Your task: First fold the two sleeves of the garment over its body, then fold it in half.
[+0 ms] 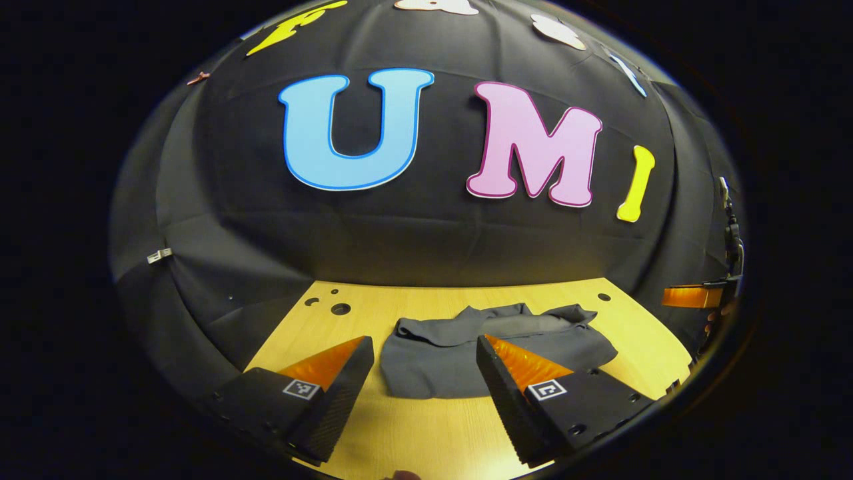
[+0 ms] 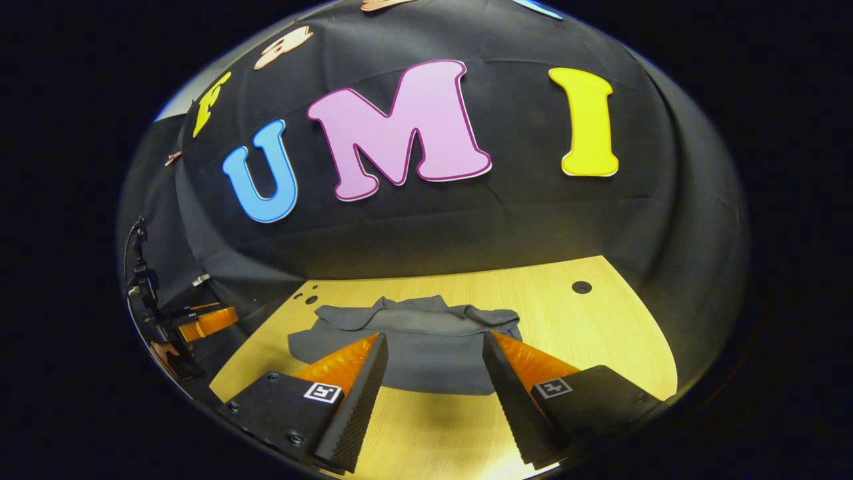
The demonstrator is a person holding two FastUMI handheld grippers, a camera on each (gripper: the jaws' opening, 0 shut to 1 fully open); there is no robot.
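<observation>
Grey garment [image 1: 466, 353] lies folded at the centre of the wooden counter [image 1: 426, 427]. Left gripper [image 1: 425, 350] and right gripper [image 2: 433, 347] hover near it, fingers spread apart, gripping nothing.

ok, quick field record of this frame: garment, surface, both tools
garment: grey garment, lying on the table, looks already folded into a compact shape, bunched along its far edge
surface: wooden table with round holes near the far corners
left tool: open, holding nothing, held above the table short of the garment
right tool: open, holding nothing, facing the garment's near edge
contact: neither tool appears to touch the garment
</observation>
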